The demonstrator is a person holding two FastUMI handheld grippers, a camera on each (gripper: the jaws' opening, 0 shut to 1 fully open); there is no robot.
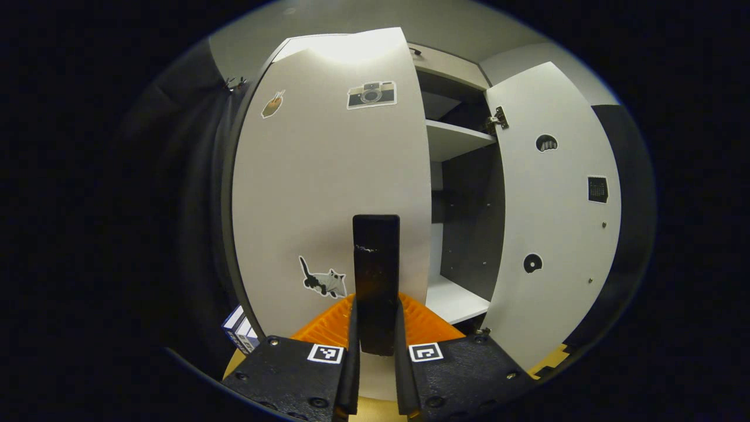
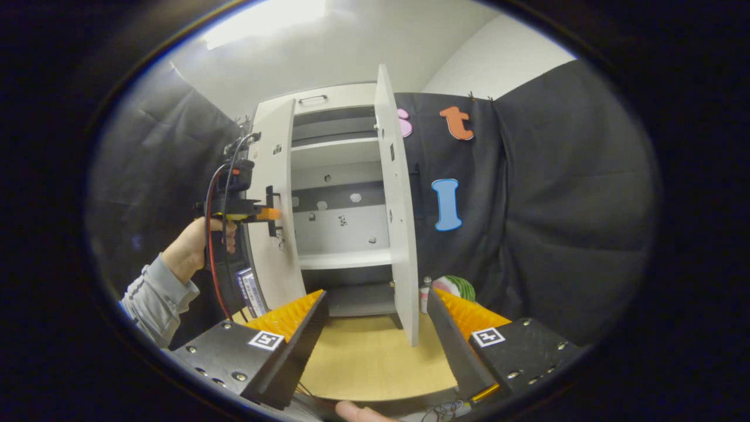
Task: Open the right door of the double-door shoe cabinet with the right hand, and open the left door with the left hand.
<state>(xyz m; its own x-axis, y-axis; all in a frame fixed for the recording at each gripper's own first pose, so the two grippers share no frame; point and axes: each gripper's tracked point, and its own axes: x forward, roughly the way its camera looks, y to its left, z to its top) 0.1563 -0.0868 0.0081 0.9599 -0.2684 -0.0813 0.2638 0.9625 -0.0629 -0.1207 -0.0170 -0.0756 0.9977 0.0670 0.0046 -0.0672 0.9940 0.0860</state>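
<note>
While the right door (image 2: 397, 205) stands swung wide, the left door (image 1: 328, 187) is mid-opening.

At left centre of the right gripper view, a hand (image 2: 190, 249) holds the left gripper (image 2: 270, 214) against the left door of the shoe cabinet (image 2: 337, 176); in its own view its fingers are clamped on the dark handle (image 1: 375, 275), frame centre. At the bottom, the right gripper (image 2: 375, 328) hangs spread apart, holding nothing. Next, probably, pull the handle outward along the hinge arc.
</note>
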